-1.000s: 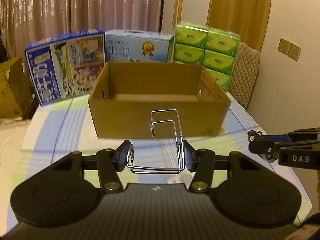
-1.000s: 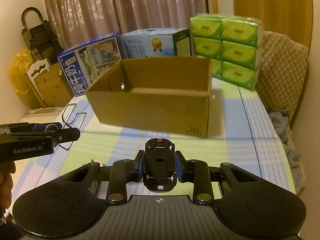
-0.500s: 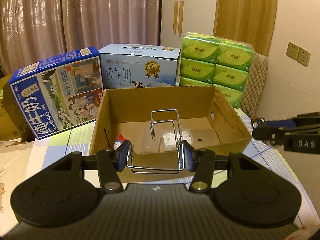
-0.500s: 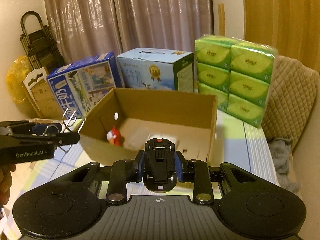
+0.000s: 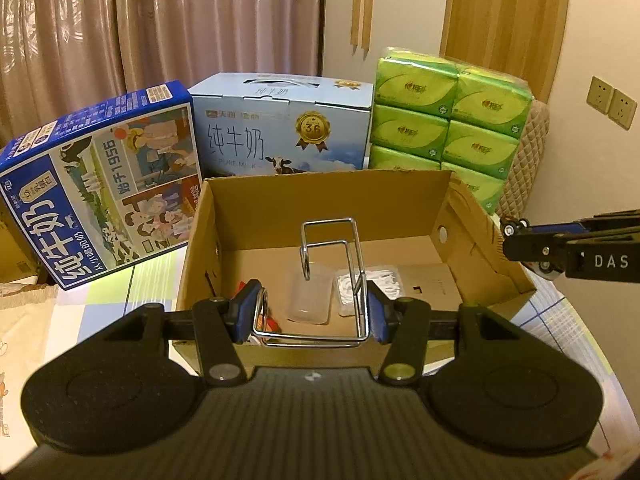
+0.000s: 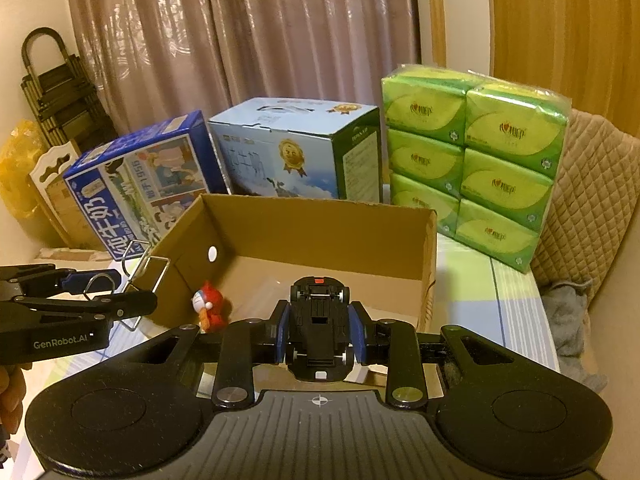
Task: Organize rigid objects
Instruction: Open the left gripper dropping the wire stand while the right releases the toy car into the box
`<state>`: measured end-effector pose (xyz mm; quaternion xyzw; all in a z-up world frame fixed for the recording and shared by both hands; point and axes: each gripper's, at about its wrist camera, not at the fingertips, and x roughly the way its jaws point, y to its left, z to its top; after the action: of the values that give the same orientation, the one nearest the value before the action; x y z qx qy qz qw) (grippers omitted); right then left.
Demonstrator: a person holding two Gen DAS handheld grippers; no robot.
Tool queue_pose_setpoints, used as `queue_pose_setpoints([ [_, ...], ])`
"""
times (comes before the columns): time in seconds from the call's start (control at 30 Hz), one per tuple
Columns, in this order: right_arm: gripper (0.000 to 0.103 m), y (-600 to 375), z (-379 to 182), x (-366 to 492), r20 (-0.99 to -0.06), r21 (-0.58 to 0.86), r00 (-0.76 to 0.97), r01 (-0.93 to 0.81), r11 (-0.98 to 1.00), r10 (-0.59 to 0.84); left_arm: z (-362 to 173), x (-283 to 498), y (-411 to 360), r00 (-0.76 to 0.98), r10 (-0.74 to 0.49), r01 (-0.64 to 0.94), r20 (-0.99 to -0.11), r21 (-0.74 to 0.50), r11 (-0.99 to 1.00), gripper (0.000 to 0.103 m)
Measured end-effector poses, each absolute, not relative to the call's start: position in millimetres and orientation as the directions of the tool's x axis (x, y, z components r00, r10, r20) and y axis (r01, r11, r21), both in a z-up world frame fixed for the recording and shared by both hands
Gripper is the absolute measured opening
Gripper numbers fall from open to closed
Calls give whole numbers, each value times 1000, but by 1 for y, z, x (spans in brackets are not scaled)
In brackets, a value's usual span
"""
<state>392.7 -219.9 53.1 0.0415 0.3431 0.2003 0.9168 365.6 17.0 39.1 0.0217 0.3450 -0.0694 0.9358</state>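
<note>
Now both loads hang over the near edge of the cardboard box (image 5: 320,196). The left gripper (image 5: 312,314) is clamped across a wire rack (image 5: 332,276), its long axis pointing forward; the right gripper (image 6: 319,338) grips a black toy car (image 6: 319,332), nose toward the box interior.

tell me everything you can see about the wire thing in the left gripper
The wire rack is bent from thin, shiny chrome-looking rod into nested rectangular loops, with a small hook curl at one end. The left gripper is shut on it, its blue-padded fingers pinching the wide bottom loop from both sides. It stands roughly upright, held above the near edge of the open cardboard box, touching nothing else visible.
</note>
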Motion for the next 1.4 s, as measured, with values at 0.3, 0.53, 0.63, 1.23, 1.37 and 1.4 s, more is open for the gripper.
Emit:
queue_pose_setpoints([
  [0.3, 28, -220, 39, 417, -630, 264, 669, -293, 919, 394, 31, 399, 29, 738, -99, 111, -667, -25, 994, 49],
  [0.53, 28, -215, 27, 425, -640, 268, 663, -280, 922, 388, 15, 413, 26, 719, -102, 116, -687, -27, 993, 49],
  [0.63, 28, -214, 23, 426, -642, 269, 662, -278, 922, 387, 9, 415, 25, 714, -106, 117, -692, -31, 993, 49],
  [1.23, 28, -219, 12, 428, -653, 269, 655, -268, 925, 380, -2, 428, 22, 716, -109, 93, -690, -61, 994, 64],
  [1.37, 28, -219, 13, 427, -653, 271, 655, -268, 925, 381, -4, 423, 23, 718, -96, 92, -689, -43, 995, 64],
  [1.4, 28, -220, 13, 426, -653, 271, 655, -267, 925, 381, -4, 422, 23, 718, -94, 94, -690, -37, 995, 64],
])
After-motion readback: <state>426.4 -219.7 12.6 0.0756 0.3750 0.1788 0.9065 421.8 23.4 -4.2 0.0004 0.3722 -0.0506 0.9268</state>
